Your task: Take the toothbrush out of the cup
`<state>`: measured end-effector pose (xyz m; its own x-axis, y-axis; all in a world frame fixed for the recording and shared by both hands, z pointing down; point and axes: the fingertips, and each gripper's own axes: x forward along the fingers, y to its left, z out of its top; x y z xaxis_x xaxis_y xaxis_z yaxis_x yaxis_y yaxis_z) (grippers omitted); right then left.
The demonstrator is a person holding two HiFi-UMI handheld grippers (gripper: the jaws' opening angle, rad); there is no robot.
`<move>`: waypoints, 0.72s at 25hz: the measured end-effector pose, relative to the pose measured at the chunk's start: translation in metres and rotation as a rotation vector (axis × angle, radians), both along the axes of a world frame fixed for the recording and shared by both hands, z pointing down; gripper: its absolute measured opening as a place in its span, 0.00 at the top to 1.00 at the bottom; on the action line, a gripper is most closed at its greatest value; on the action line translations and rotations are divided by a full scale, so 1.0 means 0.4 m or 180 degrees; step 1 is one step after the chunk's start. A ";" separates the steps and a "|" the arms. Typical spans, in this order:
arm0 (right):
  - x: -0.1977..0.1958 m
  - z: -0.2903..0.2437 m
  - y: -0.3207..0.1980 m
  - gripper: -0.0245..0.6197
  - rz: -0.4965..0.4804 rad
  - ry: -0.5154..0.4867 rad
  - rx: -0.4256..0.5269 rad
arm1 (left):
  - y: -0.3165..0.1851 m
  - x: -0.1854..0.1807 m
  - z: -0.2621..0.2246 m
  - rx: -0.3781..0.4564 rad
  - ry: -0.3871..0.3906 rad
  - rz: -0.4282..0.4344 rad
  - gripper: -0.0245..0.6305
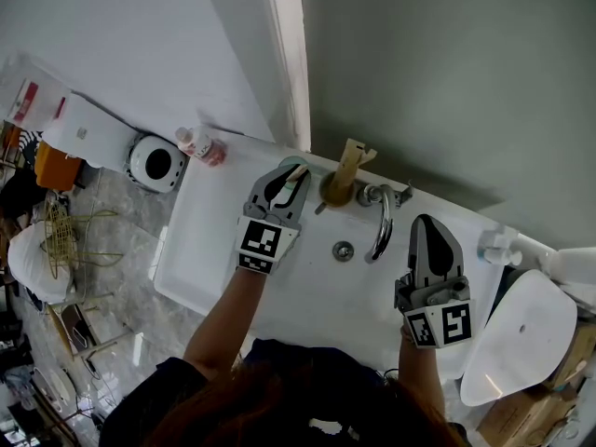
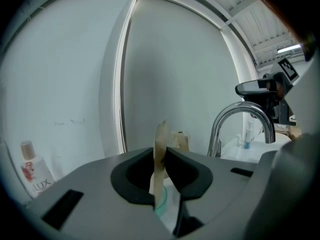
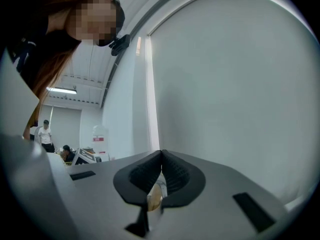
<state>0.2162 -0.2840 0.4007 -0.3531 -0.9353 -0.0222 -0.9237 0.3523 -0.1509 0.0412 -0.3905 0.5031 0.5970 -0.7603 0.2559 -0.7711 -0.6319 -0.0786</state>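
**Item 1: toothbrush**. Flat, thin, pale beige strip, matte, w/ slightly ragged top edge. Long axis vertical; top end points up and stands clear above the jaw tips, lower part runs down btwn the jaws toward the cup. Whether the bottom end is inside the cup: can't tell. Location: back of sink, left of faucet, close to the wall.

**Item 2: cup**. Teal rim, pale body, directly under the brush; in head view the rim shows just beyond the left claw's tips.

**Item 3: left gripper**. Jaws pinched in on the toothbrush, pads touching both flat faces, no gap.

**Item 4: right gripper**. Jaws together, tips touching, nothing gripped; pale-brown blur low in the slot, unidentifiable. Over the sink's right side, well apart from the cup.

**Misc.:** brown cup w/ beige pack btwn teal cup and faucet; tube on the sink's left corner.
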 end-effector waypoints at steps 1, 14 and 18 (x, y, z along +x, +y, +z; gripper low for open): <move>-0.001 -0.006 0.004 0.94 0.0002 -0.0003 0.0018 | 0.001 -0.006 -0.014 0.0018 0.0025 -0.0028 0.85; -0.008 -0.099 0.101 0.94 0.0045 0.0004 0.0289 | 0.104 -0.059 -0.219 0.0269 0.0246 -0.0206 0.85; -0.011 -0.132 0.142 0.94 0.0051 0.0042 0.0381 | 0.157 -0.063 -0.262 0.0325 0.0244 -0.0203 0.85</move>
<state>0.2117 -0.2273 0.3480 -0.3391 -0.9318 -0.1296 -0.9309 0.3522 -0.0965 0.0160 -0.3277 0.3983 0.5614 -0.8172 0.1306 -0.8157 -0.5730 -0.0792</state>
